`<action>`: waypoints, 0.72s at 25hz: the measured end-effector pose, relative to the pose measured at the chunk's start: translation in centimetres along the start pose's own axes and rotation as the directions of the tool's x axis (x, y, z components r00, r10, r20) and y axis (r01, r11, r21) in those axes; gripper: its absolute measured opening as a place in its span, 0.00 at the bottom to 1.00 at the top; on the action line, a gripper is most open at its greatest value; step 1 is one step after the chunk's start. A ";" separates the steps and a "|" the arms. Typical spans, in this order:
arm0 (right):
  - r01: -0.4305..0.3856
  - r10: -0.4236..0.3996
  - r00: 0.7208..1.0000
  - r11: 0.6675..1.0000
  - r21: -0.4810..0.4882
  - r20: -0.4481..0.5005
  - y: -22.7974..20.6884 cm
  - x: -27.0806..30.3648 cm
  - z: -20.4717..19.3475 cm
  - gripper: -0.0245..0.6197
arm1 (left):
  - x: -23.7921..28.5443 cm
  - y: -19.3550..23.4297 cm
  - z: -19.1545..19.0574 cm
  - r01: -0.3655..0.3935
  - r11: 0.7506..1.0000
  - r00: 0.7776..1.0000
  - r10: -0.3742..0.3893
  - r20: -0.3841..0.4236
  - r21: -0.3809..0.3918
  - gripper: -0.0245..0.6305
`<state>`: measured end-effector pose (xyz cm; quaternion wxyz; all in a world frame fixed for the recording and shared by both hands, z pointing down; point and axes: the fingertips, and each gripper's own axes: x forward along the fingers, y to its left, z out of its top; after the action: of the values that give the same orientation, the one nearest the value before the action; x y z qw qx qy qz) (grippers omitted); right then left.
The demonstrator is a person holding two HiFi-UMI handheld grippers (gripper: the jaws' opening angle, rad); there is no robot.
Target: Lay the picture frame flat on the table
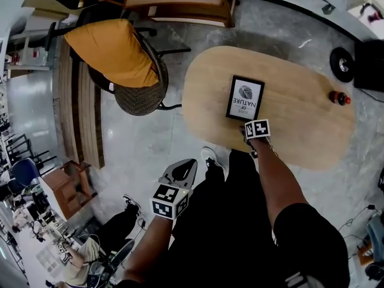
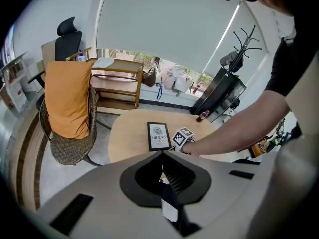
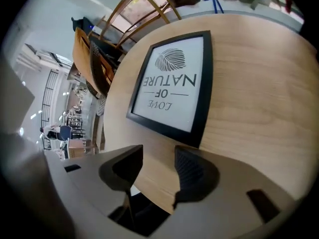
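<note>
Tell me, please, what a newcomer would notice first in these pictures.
The eye goes first to the black picture frame, which lies flat, print up, in the middle of the oval wooden table. The right gripper sits just short of the frame's near edge, with its jaws apart and nothing between them. In the head view, left of the table, an orange cushion drapes over a wicker chair.

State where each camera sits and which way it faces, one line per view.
Head view: on the head, steeply down at table; both arms, legs show.
Left gripper view: on left gripper, held back, facing table; right forearm shows.
Right gripper view: on right gripper, low over table; only its open jaws show.
Shared: the flat picture frame.
</note>
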<state>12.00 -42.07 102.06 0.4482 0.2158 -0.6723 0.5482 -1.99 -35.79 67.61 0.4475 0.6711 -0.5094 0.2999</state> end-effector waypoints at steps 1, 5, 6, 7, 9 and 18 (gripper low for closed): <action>-0.001 0.001 1.000 1.000 -0.002 -0.010 -0.1 0.0 -0.1 0.33 | -0.2 0.1 -0.1 -0.003 1.000 1.000 0.003 0.000 -0.002 0.04; -0.042 0.042 0.999 0.999 -0.003 -0.012 0.8 -1.0 0.0 0.33 | -0.5 0.7 0.0 0.011 1.000 1.000 -0.011 0.002 0.003 0.04; -0.044 0.044 0.999 0.999 -0.011 -0.003 1.2 -1.5 0.2 0.33 | -0.5 0.7 0.1 0.024 1.000 1.000 -0.024 -0.004 0.007 0.04; -0.043 0.043 0.999 0.999 -0.019 0.006 1.6 -2.1 0.2 0.33 | -0.5 0.7 0.3 0.037 0.999 0.999 -0.037 -0.008 0.014 0.04; -0.043 0.044 0.999 0.999 -0.033 0.027 2.5 -3.6 0.2 0.33 | -0.7 0.4 0.9 0.063 0.997 0.998 -0.063 0.001 0.042 0.04; -0.108 0.119 0.951 0.993 -0.054 0.286 11.0 -14.1 -1.7 0.30 | -6.5 -1.3 1.7 0.170 0.951 0.980 -0.191 0.057 0.258 0.04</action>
<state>11.14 -40.01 84.29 0.3170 0.2461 -0.7522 0.5227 -2.78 -34.47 60.90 0.3630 0.7779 -0.4216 0.2923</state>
